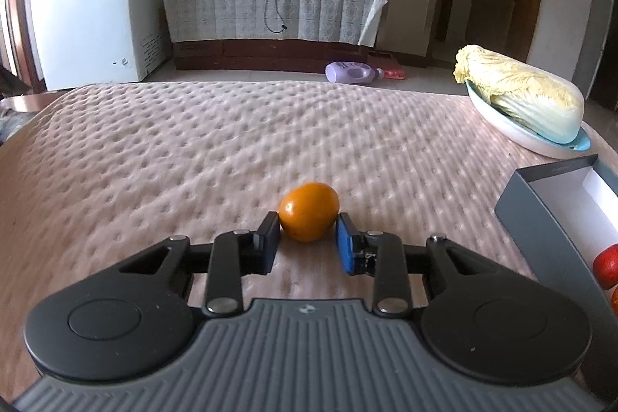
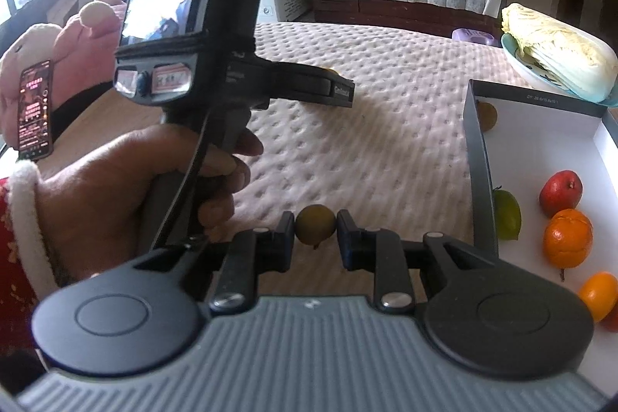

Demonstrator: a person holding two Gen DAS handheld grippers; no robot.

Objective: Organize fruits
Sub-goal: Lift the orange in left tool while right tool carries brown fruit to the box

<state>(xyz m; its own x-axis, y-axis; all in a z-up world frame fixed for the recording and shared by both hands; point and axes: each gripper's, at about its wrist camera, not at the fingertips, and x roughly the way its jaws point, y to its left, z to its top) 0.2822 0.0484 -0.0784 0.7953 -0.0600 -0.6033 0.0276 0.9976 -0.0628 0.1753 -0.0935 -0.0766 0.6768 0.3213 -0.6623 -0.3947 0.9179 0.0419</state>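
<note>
Left gripper (image 1: 308, 233): its pads sit either side of an orange fruit (image 1: 309, 211) on the quilted pink cover (image 1: 231, 141). They look pressed to its flanks, so I'd call it clamped, though a slight gap can't be ruled out.

Right gripper (image 2: 315, 230): shut on a small olive-brown fruit (image 2: 315, 223), both pads touching; it seems lifted clear of the cover, probably to carry it over.

Box (image 2: 481, 157): grey-walled, white inside, at 3 o'clock of the right gripper. It already holds a red fruit (image 2: 561, 193), a tangerine (image 2: 567, 238), a green one (image 2: 506, 215), a yellow-orange one (image 2: 598, 296) and a brownish one (image 2: 486, 116) at the far corner.

Why so: each tool takes one loose fruit, with the box near for dropping.

Cabbage (image 2: 560, 53): on a dish at 1 o'clock, beyond the box.

Hard to see: the box runs off the right edge; a red fruit at the lower right is cut off. From the right wrist, the left gripper hides nearly all of its fruit.
</note>
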